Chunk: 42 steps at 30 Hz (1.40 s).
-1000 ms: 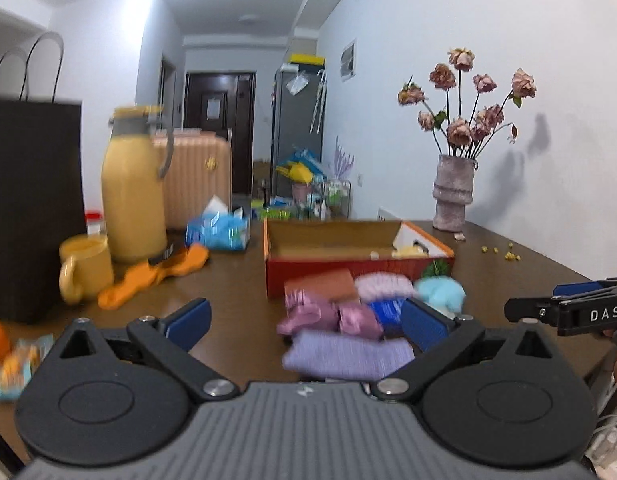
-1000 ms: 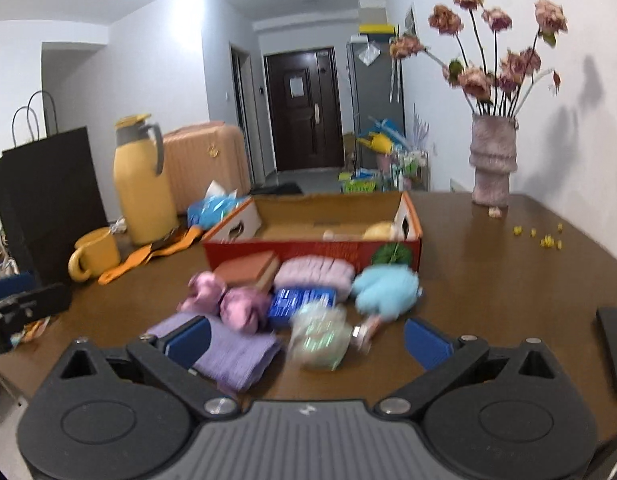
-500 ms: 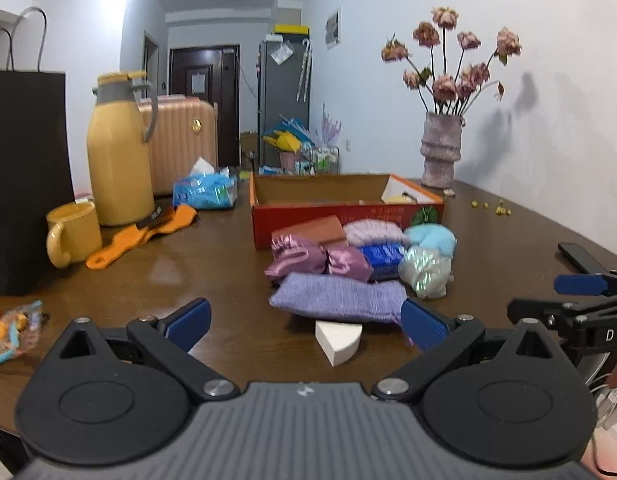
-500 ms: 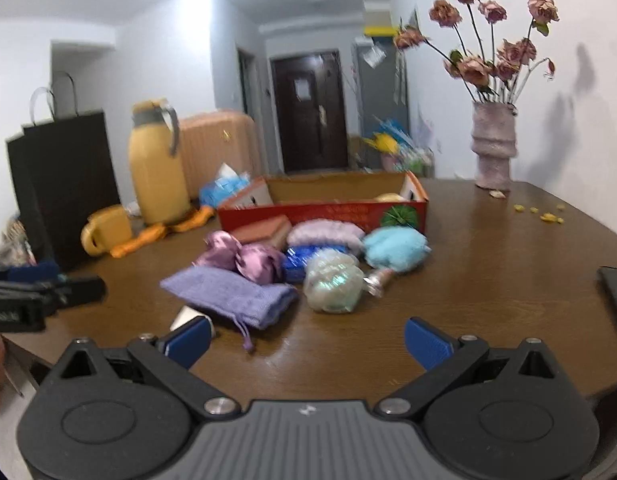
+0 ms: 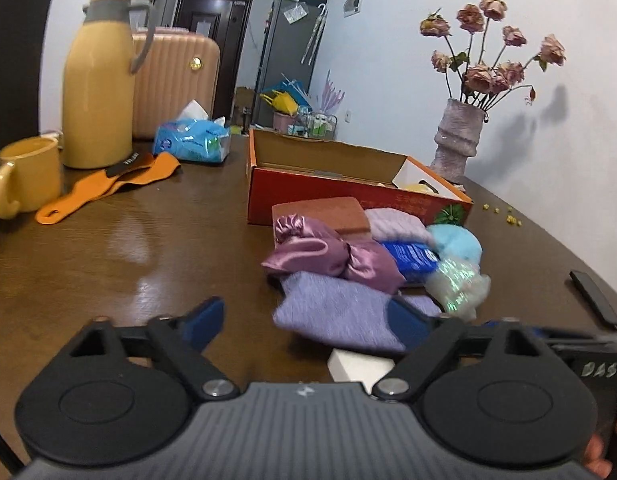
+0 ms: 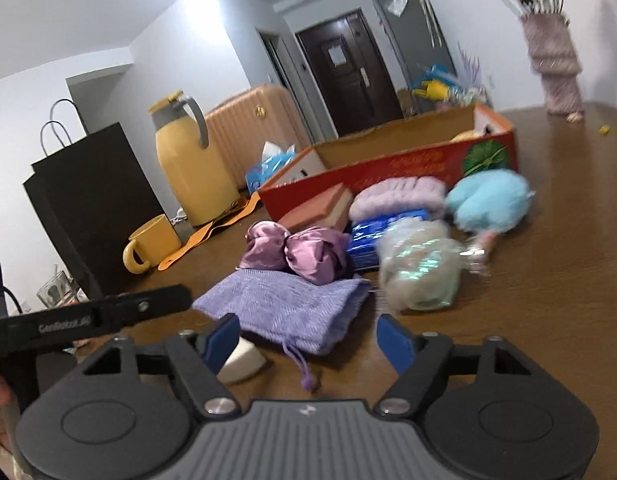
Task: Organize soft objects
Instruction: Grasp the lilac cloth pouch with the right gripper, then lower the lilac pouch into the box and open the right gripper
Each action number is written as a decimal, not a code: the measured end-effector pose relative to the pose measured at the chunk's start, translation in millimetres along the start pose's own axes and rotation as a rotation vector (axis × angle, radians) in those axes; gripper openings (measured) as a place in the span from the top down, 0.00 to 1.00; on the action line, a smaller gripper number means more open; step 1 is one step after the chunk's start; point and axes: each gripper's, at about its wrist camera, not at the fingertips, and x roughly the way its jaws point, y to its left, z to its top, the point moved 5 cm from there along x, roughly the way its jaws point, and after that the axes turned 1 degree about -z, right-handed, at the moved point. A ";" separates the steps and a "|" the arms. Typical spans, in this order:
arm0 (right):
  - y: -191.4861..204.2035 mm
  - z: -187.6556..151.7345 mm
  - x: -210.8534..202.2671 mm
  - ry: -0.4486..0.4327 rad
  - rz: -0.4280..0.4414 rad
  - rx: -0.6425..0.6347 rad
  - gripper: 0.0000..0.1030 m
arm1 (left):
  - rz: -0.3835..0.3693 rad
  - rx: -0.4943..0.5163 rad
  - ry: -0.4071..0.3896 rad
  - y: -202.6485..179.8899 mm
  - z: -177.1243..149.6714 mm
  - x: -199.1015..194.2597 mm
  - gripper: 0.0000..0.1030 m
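Note:
A pile of soft things lies in front of the red cardboard box. Nearest is a lilac knit pouch. Behind it are a purple satin bundle, an iridescent mesh ball, a blue packet, a pale blue puff and a brown block. A white sponge wedge lies nearest me. My left gripper hovers over the pouch's near edge, jaws closing, pads touching nothing. My right gripper is just short of the pouch's drawstring, jaws closing, nothing gripped.
On the left stand a yellow flask, a yellow mug, an orange strap, a tissue pack and a black paper bag. A vase of dried roses stands far right. A dark phone lies near the right edge.
Both grippers have dropped and moved in toward the pile, so the lilac pouch now sits right at their fingertips. Both pairs of jaws have narrowed. The right view has rolled.

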 end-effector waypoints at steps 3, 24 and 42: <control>-0.2 5.6 29.8 0.016 -0.008 0.032 0.42 | -0.048 -0.053 0.054 10.6 6.3 23.3 0.38; 6.7 13.2 -17.9 -0.113 -0.042 0.009 0.95 | -0.219 -0.032 0.023 -46.3 11.4 -30.1 0.90; -2.2 81.9 -70.1 -0.281 -0.049 -0.086 0.96 | -0.282 0.115 -0.101 -92.4 75.2 -42.9 0.90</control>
